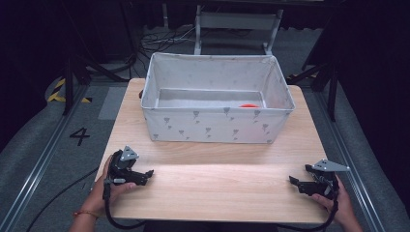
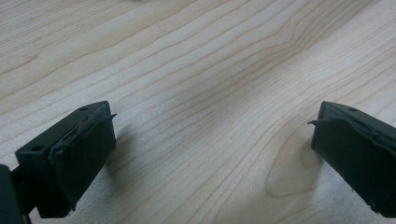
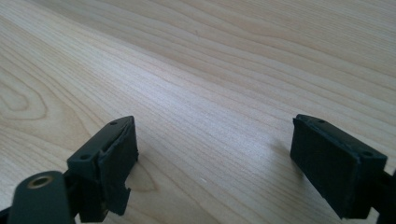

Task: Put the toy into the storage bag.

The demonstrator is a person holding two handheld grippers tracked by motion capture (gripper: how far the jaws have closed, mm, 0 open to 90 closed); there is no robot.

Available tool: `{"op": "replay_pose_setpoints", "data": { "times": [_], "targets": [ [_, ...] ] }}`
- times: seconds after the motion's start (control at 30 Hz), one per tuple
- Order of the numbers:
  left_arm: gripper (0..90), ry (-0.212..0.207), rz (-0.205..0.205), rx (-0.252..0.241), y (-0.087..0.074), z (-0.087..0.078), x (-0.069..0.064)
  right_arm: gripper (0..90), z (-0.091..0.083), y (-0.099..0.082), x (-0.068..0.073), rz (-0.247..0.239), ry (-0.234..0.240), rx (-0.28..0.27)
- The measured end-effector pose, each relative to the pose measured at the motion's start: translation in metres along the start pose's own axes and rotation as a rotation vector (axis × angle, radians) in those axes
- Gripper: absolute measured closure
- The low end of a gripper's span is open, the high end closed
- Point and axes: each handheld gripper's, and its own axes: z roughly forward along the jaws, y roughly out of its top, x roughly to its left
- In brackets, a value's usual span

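Left gripper (image 1: 147,174) rests at the table's (image 1: 217,183) seven o'clock corner, jaws spread wide over bare wood, gripping nothing. At twelve o'clock stands the grey fabric bin (image 1: 217,126), a red object (image 1: 249,105) lying inside near its right wall. Right gripper (image 1: 296,181) sits at five o'clock, jaws likewise apart and empty.

Each black tool, left (image 1: 147,175) and right (image 1: 295,182), carries a grey three-cornered plate on top, trails a black cable, and ends in blocky black jaws with small screw holes and worn pads, while the left wrist wears an orange-red band (image 1: 83,213).
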Motion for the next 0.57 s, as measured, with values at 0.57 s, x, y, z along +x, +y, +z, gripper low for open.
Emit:
{"op": "replay_pose_setpoints", "data": {
  "times": [0.57],
  "targets": [
    [0.1,0.014,-0.011,-0.001,0.0001,-0.0001,-0.0012,15.2,-0.0001,-0.0001,0.0000,-0.001,0.000,0.000]
  ]
}}
